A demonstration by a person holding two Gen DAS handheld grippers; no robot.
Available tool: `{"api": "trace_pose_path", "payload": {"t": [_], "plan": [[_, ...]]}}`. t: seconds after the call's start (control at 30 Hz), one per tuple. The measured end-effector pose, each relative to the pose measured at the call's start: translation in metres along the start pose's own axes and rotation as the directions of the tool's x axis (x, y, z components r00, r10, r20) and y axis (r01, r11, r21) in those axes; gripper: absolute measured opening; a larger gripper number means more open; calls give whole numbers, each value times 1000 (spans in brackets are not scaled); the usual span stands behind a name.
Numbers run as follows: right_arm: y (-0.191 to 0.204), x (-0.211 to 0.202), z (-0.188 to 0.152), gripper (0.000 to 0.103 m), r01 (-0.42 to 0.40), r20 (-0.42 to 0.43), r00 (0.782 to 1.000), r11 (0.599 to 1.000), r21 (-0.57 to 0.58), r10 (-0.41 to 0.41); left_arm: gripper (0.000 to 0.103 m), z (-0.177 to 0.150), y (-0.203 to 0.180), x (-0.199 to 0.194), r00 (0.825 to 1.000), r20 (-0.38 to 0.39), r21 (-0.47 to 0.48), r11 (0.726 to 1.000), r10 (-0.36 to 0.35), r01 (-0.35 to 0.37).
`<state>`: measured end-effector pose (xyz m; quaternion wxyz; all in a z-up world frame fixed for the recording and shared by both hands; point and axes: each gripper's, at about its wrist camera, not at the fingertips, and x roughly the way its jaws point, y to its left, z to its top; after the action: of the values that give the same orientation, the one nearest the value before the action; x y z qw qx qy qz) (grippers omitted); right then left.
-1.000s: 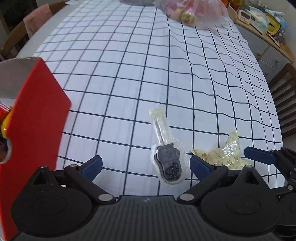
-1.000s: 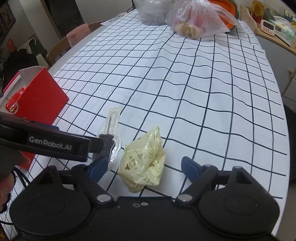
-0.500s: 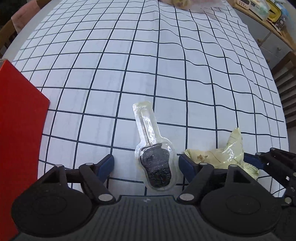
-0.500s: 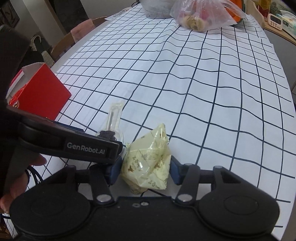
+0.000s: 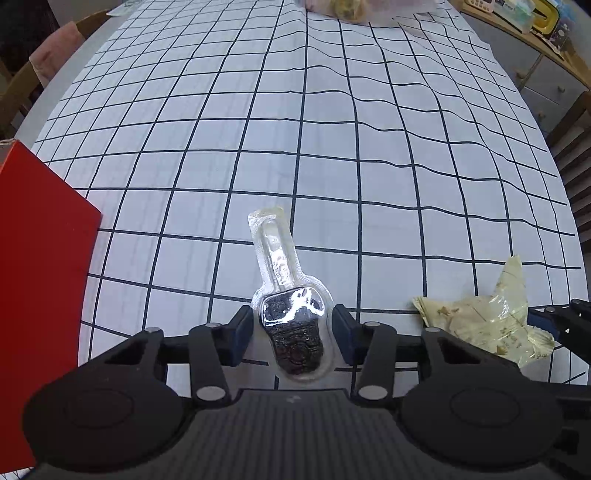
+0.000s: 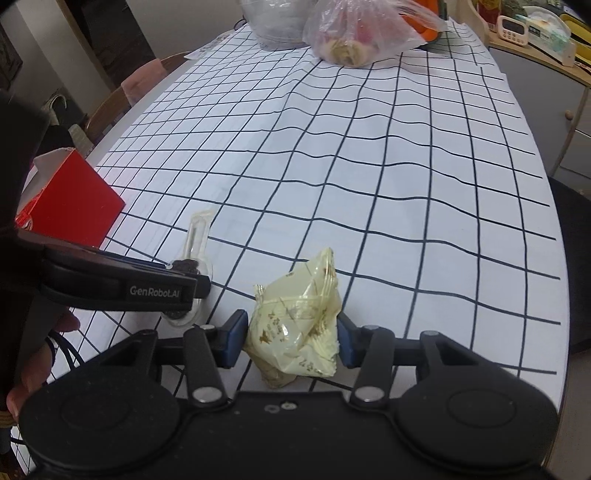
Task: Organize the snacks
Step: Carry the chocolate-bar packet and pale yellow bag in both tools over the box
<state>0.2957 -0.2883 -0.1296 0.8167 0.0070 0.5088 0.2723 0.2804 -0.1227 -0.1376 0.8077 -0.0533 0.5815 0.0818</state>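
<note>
A clear plastic pack with a dark snack on a stick [image 5: 291, 317] lies on the checked tablecloth. My left gripper [image 5: 293, 332] is shut on its wide dark end. A pale yellow wrapped snack [image 6: 295, 325] sits between the fingers of my right gripper [image 6: 291, 343], which is shut on it. The yellow snack also shows at the right of the left wrist view [image 5: 484, 317]. The clear pack and the left gripper's side show at the left of the right wrist view [image 6: 184, 273]. A red open box [image 6: 70, 199] stands to the left; its red wall fills the left edge of the left wrist view [image 5: 37, 295].
A clear plastic bag of food [image 6: 362, 33] and a glass bowl [image 6: 273, 26] stand at the table's far end. Wooden chairs [image 6: 122, 99] stand along the left side. A cabinet with small items [image 6: 543, 40] is at the far right. The table edge runs close on the right.
Both grippers moved down and forward onto their snacks and closed: the left on the clear pack's dark end, the right on the yellow wrapped snack.
</note>
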Motion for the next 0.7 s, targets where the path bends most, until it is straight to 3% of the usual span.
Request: {"api": "trace_pose_path", "payload": {"t": [0.43,0.7], "plan": [[11,-36,-20,46,7,44,999,999,34,-8,40,-17,35,-8,994,15,-67,992,-105,106],[39,-64,-31,45,-8,82,997,1000,17,7,40,-39,55,-37,989,36,-95,985,-143,146]]}}
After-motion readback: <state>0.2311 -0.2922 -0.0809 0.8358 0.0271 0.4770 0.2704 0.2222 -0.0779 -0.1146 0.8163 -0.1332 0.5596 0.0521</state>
